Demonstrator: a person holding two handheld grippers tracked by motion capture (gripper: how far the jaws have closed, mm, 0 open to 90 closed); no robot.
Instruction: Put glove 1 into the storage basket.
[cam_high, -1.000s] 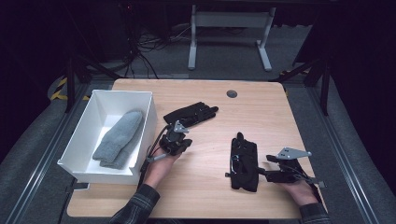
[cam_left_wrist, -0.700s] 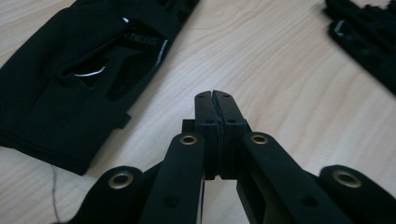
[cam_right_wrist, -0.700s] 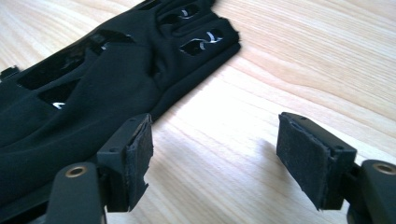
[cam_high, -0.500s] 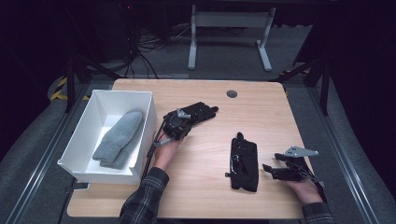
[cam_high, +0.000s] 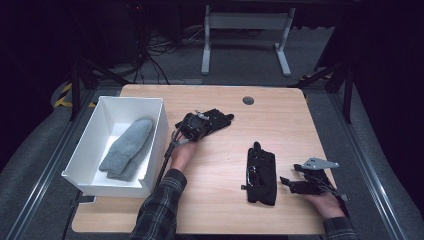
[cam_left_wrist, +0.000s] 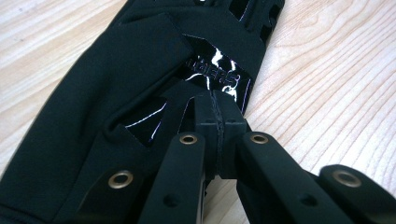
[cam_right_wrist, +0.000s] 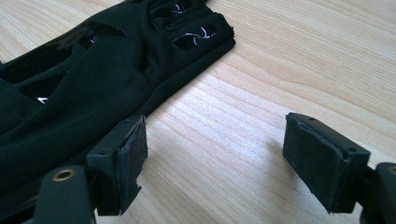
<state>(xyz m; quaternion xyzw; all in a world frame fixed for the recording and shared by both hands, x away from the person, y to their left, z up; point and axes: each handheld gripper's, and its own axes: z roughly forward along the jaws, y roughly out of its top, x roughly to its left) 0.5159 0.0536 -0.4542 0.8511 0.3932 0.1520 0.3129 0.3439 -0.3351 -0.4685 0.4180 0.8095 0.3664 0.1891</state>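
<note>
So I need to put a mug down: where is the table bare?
Bare wood lies along the far edge around the dark round grommet and between the two black gloves. The white box side is crowded.

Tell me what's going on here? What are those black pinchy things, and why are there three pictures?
A person sits at a wooden table and holds a tool in each hand. Each tool is a pair of tongs that pinch when squeezed.

The big picture comes from a camera up high, looking down. The other two come from little cameras riding on the tongs, so you look along the black jaws.

The left tongs sit at a black glove. Up close their jaws are pressed together at the glove's edge, though I can't tell if cloth is caught between them. The right tongs are open, empty, beside a second black glove.

A white box on the left holds grey mittens.
</note>
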